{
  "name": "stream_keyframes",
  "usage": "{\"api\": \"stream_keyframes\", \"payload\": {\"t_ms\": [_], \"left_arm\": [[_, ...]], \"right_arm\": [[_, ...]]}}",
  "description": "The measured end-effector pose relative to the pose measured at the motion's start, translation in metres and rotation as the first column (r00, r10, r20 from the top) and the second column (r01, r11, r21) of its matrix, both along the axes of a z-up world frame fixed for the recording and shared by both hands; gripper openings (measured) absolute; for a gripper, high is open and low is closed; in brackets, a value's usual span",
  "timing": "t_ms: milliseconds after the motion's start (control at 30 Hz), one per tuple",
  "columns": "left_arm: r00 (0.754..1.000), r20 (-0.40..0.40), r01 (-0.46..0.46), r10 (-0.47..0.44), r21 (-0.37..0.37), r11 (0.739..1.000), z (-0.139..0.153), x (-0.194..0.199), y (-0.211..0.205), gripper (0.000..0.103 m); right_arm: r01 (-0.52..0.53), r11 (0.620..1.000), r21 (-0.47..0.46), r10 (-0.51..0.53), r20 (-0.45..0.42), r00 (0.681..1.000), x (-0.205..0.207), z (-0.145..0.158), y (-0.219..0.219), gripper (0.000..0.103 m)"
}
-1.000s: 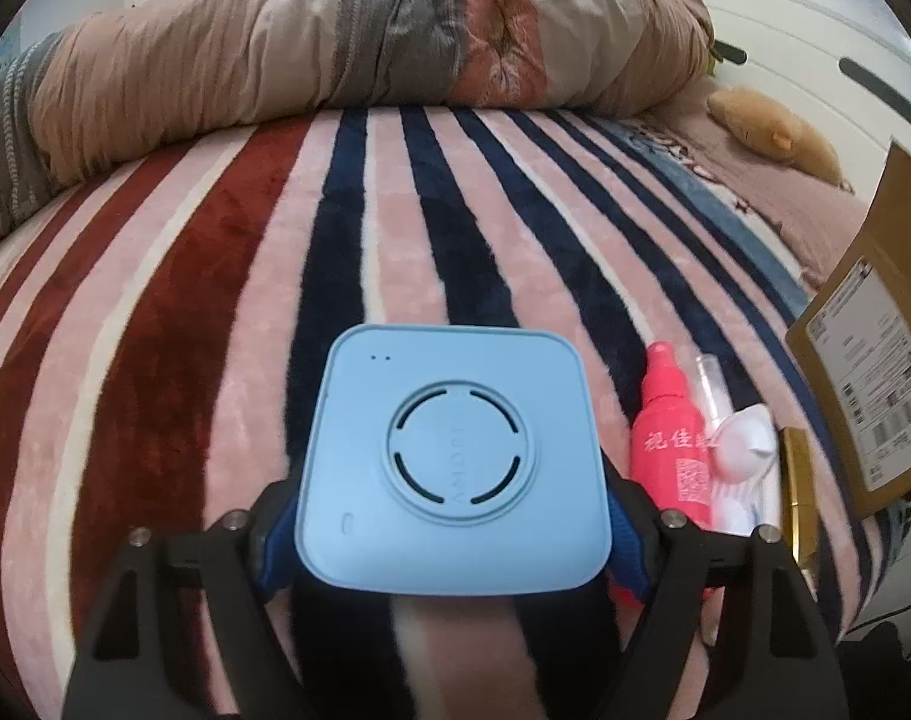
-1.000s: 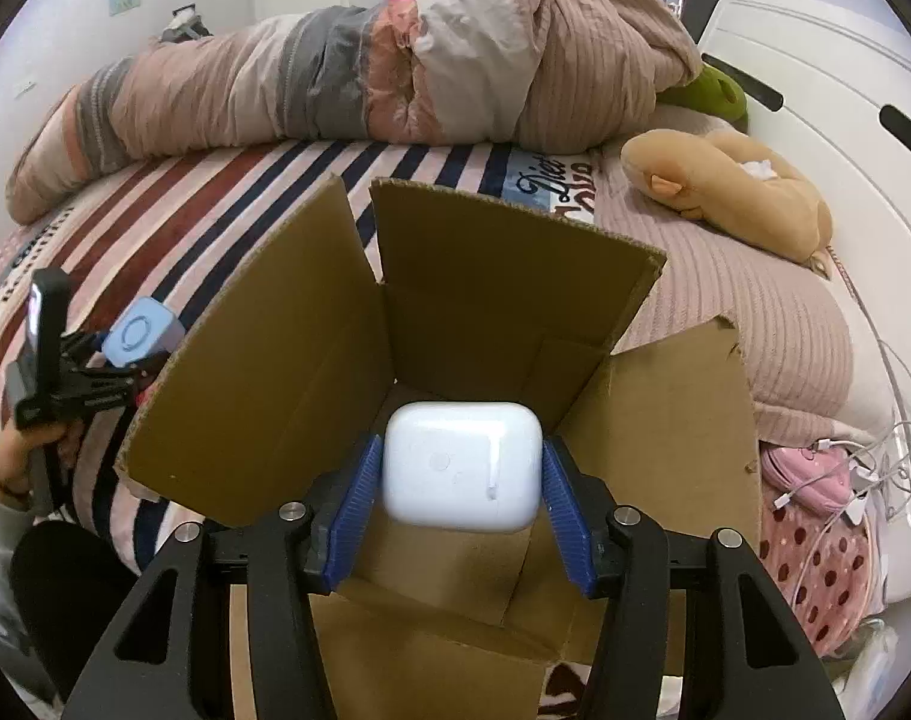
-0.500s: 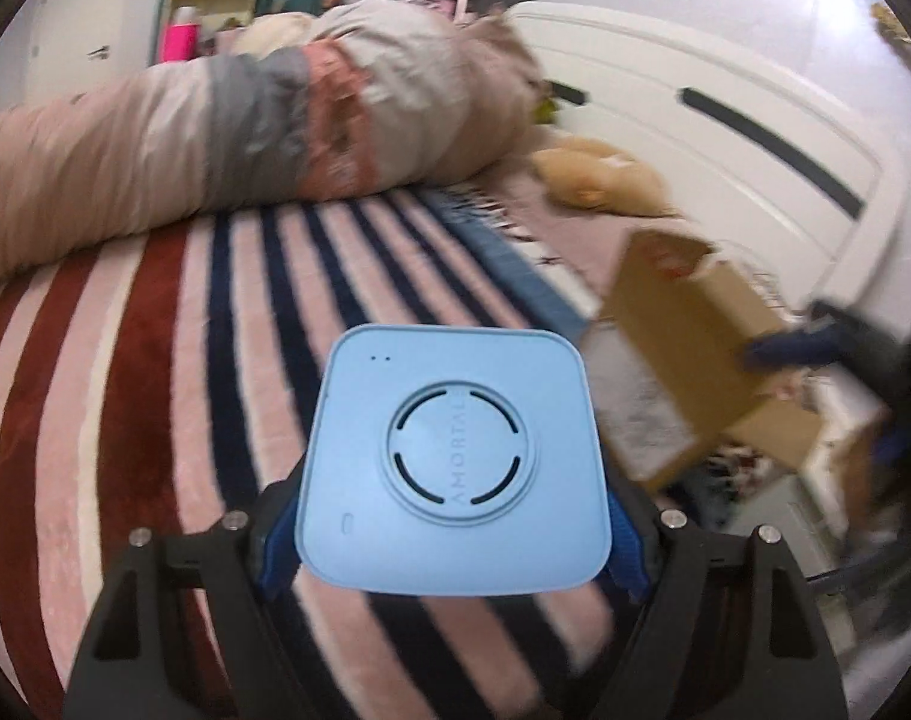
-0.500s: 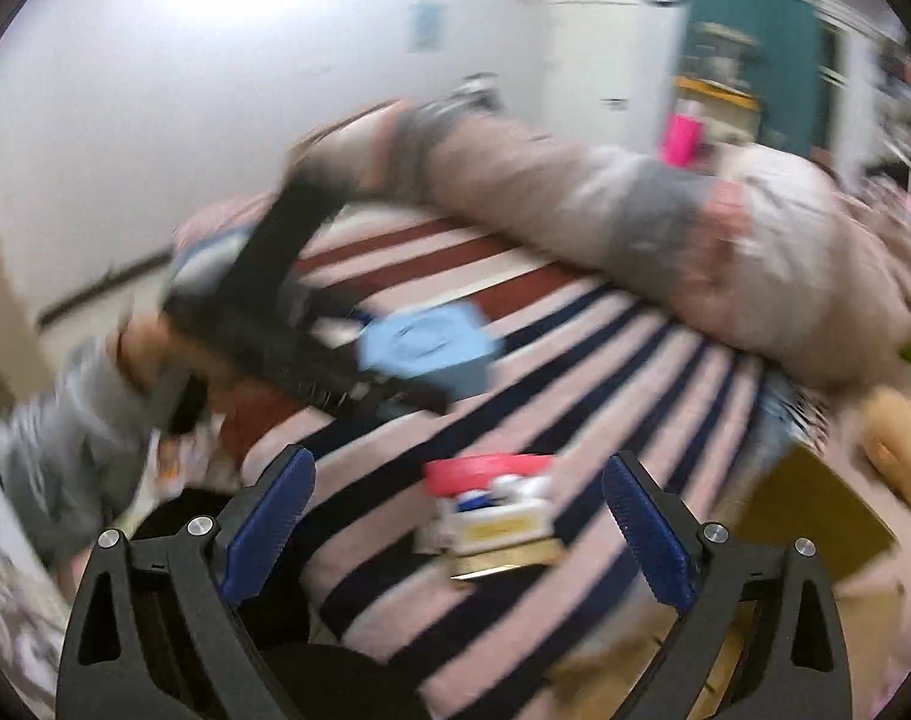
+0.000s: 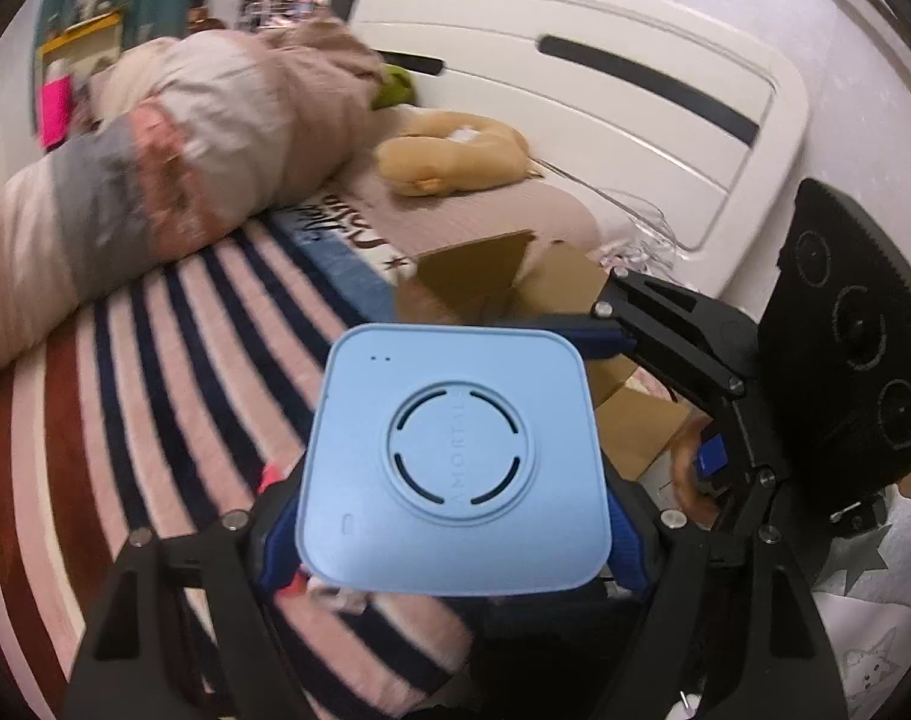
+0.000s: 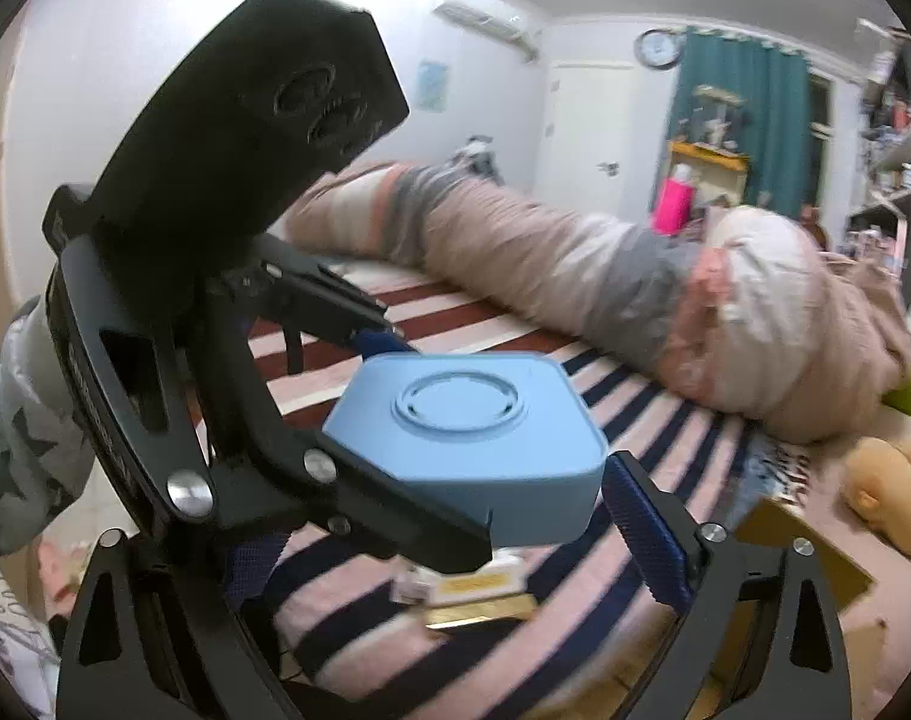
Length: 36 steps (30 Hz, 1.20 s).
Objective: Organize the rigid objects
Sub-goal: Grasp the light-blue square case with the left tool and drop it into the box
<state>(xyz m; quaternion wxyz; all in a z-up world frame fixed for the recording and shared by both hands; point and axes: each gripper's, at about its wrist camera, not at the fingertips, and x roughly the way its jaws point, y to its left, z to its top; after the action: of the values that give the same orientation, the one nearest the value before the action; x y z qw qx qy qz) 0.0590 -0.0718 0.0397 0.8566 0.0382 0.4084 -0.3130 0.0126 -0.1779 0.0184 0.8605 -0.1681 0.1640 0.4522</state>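
Observation:
My left gripper [image 5: 449, 540] is shut on a light blue square device [image 5: 455, 468] with a round grille, held above the striped bed. The same blue device [image 6: 473, 444] fills the middle of the right wrist view, with the left gripper's black frame [image 6: 227, 312] close in front. My right gripper [image 6: 455, 546] is open and empty, its blue pads on either side below the device. It also shows in the left wrist view [image 5: 665, 360], at the right, over the open cardboard box [image 5: 497, 282].
A striped blanket [image 5: 155, 372] covers the bed, with a rolled duvet [image 5: 185, 144] at the back and a tan plush toy [image 5: 455, 150] by the white headboard [image 5: 605, 96]. Small boxes and bottles [image 6: 479, 588] lie on the blanket under the device.
My right gripper let go of the white case over the box, opened and swung left towards my left gripper. My left gripper swung right with the blue device, towards the box.

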Motion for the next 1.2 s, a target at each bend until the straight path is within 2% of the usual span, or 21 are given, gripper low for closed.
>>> {"api": "stream_keyframes", "payload": {"t_ms": [33, 233, 433, 533, 567, 633, 667, 733, 833, 933, 1000, 1100, 1200], "left_arm": [[1.000, -0.003, 0.019, -0.019, 0.015, 1.000, 0.001, 0.005, -0.012, 0.078], [0.989, -0.045, 0.148, -0.144, 0.103, 0.984, -0.006, 0.044, -0.092, 0.078], [0.970, -0.121, 0.224, -0.211, 0.100, 0.970, -0.028, 0.083, -0.138, 0.078], [0.981, -0.071, 0.189, -0.180, 0.138, 0.972, -0.034, 0.087, -0.143, 0.080], [0.986, -0.043, 0.168, -0.163, 0.161, 0.973, -0.033, 0.087, -0.141, 0.087], [0.992, 0.009, 0.125, -0.129, 0.193, 0.973, -0.031, 0.085, -0.133, 0.099], [0.993, 0.058, 0.093, -0.107, 0.206, 0.974, -0.026, 0.079, -0.124, 0.102], [0.992, 0.097, 0.066, -0.087, 0.196, 0.978, -0.019, 0.075, -0.108, 0.102], [0.992, 0.122, -0.029, 0.010, 0.150, 0.988, -0.004, 0.068, -0.066, 0.102], [0.985, 0.138, -0.123, 0.108, 0.107, 0.987, 0.001, 0.056, -0.018, 0.102], [0.972, 0.154, -0.192, 0.176, 0.100, 0.976, 0.000, 0.049, 0.009, 0.102], [0.942, 0.195, -0.297, 0.274, 0.099, 0.950, -0.009, 0.033, 0.052, 0.102], [0.913, 0.226, -0.370, 0.340, 0.107, 0.923, -0.026, 0.016, 0.084, 0.102]], "right_arm": [[0.026, 1.000, 0.003, -0.026, -0.006, 1.000, 0.002, 0.003, -0.012, 0.078], [0.146, 0.989, -0.019, -0.146, -0.059, 0.987, 0.031, 0.000, -0.065, 0.077], [0.242, 0.966, -0.095, -0.252, -0.116, 0.961, 0.067, -0.014, -0.104, 0.077], [0.284, 0.952, -0.115, -0.298, -0.136, 0.945, 0.078, -0.022, -0.114, 0.080], [0.305, 0.943, -0.131, -0.322, -0.144, 0.935, 0.082, -0.025, -0.115, 0.087], [0.354, 0.921, -0.163, -0.378, -0.149, 0.914, 0.086, -0.031, -0.120, 0.097], [0.369, 0.914, -0.171, -0.394, -0.144, 0.908, 0.087, -0.032, -0.120, 0.098], [0.389, 0.905, -0.173, -0.412, -0.135, 0.901, 0.084, -0.032, -0.122, 0.098], [0.407, 0.904, -0.133, -0.421, -0.111, 0.900, 0.077, -0.023, -0.120, 0.098], [0.405, 0.908, -0.110, -0.415, -0.089, 0.906, 0.064, -0.012, -0.106, 0.098], [0.366, 0.928, -0.065, -0.371, -0.092, 0.924, 0.052, -0.003, -0.093, 0.098], [0.251, 0.968, 0.011, -0.249, -0.100, 0.963, 0.032, 0.011, -0.065, 0.098], [0.139, 0.990, 0.034, -0.136, -0.096, 0.986, 0.017, 0.016, -0.028, 0.098]]}}
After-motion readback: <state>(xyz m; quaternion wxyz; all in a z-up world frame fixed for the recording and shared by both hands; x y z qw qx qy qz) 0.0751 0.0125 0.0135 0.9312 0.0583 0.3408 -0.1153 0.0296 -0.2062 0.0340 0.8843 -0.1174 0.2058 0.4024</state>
